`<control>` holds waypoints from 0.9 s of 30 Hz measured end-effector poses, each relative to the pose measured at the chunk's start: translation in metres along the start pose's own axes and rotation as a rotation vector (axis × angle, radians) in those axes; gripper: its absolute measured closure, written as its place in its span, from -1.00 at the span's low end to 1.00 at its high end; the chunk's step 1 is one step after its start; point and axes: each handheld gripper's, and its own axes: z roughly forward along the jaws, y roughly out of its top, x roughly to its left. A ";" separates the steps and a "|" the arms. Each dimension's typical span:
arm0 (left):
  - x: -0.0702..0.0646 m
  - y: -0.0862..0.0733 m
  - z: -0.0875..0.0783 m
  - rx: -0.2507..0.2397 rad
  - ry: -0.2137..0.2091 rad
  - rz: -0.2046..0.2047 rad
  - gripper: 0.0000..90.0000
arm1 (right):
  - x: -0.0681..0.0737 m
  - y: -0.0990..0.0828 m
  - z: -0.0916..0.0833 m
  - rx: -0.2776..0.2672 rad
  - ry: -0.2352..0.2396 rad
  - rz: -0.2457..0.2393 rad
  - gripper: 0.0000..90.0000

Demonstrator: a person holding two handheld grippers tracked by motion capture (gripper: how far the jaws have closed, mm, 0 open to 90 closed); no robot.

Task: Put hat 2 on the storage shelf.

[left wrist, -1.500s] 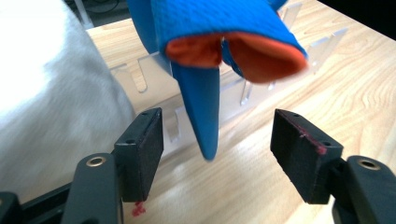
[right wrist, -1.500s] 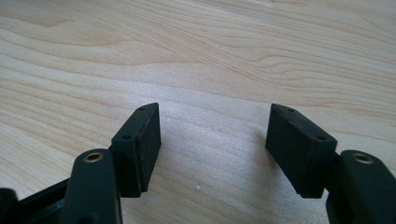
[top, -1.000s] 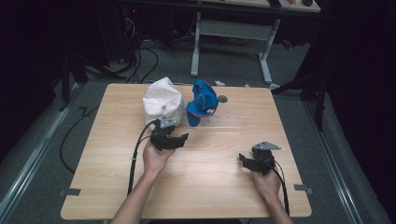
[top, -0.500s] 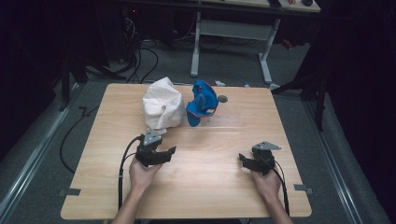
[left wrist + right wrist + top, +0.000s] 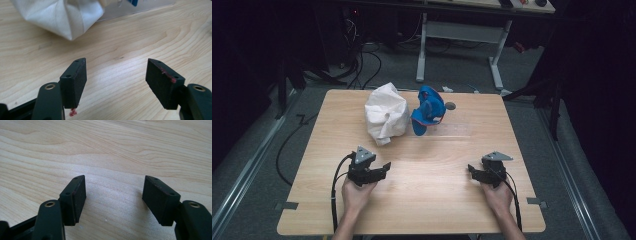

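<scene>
A crumpled white bag (image 5: pixel 385 119) and a bunched blue cloth item (image 5: pixel 428 110) sit side by side at the back middle of the wooden table (image 5: pixel 437 205). My left gripper (image 5: pixel 384 169) is held low over the front left of the table, well short of the white bag, its jaws open and empty. In the left gripper view the open jaws (image 5: pixel 116 67) frame bare wood, with the white bag (image 5: pixel 60 15) ahead at the upper left. My right gripper (image 5: pixel 470 170) rests at the front right, jaws pointing inward. Its jaws (image 5: pixel 115 185) stand open over bare wood.
A small round dark spot (image 5: pixel 450 105) lies on the table just right of the blue item. A glossy clear sheet (image 5: pixel 140 8) lies beside the white bag. Cables trail from both grippers off the front edge. A desk frame (image 5: pixel 457 35) and cables stand on the floor behind the table.
My left gripper has drawn back from the white bag toward the front of the table and sunk lower. The bag stays where it was. The right gripper has not moved.
</scene>
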 end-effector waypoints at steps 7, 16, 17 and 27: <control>0.013 -0.009 0.000 0.007 0.053 0.018 -0.26 | 0.000 0.000 0.000 0.000 0.000 0.000 -0.21; 0.026 -0.019 0.004 0.015 0.125 0.065 -0.28 | 0.000 0.000 0.000 0.000 0.000 0.000 -0.21; 0.027 -0.020 0.004 0.015 0.132 0.072 -0.28 | 0.000 0.000 0.000 0.000 0.000 0.000 -0.21; 0.031 -0.026 0.005 0.028 0.154 0.091 -0.33 | 0.000 0.000 0.000 0.000 -0.001 0.000 -0.21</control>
